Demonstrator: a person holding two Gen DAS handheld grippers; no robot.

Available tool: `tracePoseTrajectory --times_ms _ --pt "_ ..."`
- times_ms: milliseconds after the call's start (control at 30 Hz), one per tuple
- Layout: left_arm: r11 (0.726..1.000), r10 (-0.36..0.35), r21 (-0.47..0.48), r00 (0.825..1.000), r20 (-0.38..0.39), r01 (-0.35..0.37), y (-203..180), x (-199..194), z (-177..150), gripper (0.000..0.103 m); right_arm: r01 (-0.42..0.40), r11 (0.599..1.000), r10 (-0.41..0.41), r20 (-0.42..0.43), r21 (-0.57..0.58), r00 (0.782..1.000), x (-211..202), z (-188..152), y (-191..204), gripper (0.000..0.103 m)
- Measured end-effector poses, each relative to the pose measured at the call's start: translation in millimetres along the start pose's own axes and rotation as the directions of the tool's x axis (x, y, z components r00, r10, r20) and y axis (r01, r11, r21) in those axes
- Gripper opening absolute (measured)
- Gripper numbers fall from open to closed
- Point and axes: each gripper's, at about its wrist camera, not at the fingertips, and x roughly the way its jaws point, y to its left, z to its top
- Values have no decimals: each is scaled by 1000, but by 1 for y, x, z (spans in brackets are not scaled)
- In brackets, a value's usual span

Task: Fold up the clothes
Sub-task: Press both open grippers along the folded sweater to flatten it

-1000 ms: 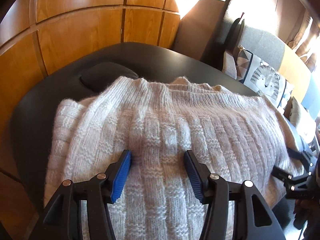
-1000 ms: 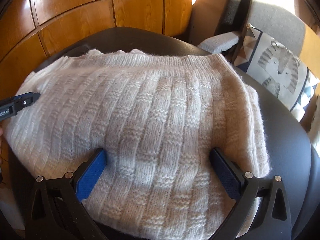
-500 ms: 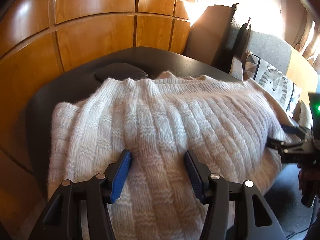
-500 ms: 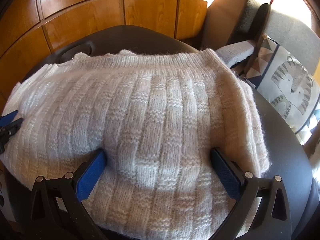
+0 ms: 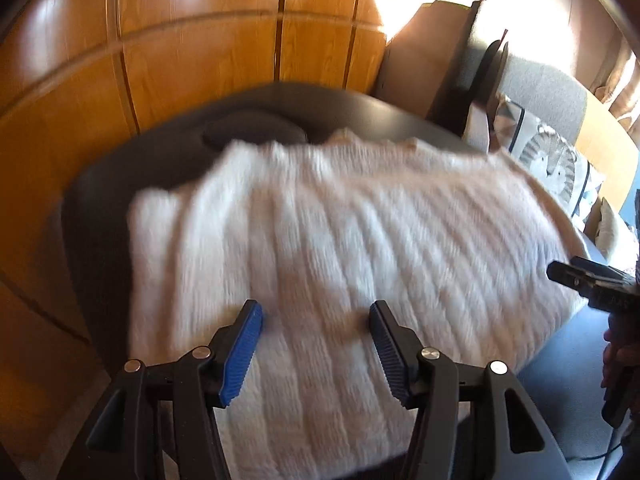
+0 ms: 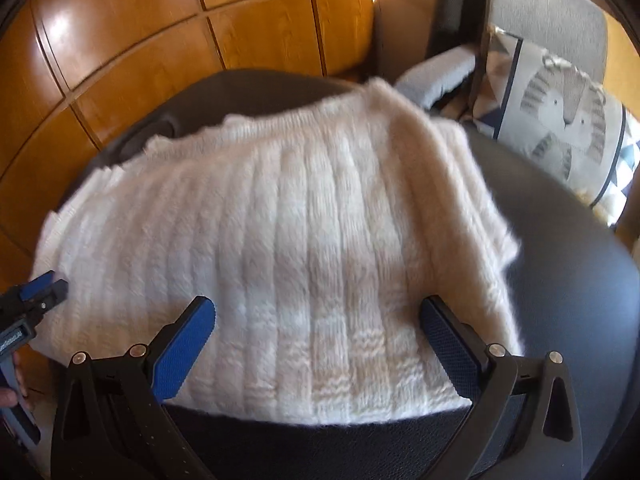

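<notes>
While both claws stand spread, cream sweater [image 6: 280, 220] covers black table [image 6: 560, 280].

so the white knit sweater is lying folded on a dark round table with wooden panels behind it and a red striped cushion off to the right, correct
Almost. The cushion isn't red striped: the right wrist view shows it pale with a grey animal print and dark blue edging. The rest holds: the white knit sweater lies folded on the dark round table, with wooden panels behind it.
</notes>
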Motion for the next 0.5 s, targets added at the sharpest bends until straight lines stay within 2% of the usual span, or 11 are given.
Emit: tracePoseTrajectory --times_ms 133,367,500 --pt "1000 4 12 1000 9 -4 -7 -1 -7 58 39 998 -40 -12 -57 999 10 6 5 103" --pt "1000 -1 5 1000 13 1 -11 0 -11 60 32 995 -35 -21 -94 999 22 21 1 103" --pt "1000 12 15 1000 7 -12 -18 3 -8 69 38 995 -38 -2 -97 999 21 18 1 103"
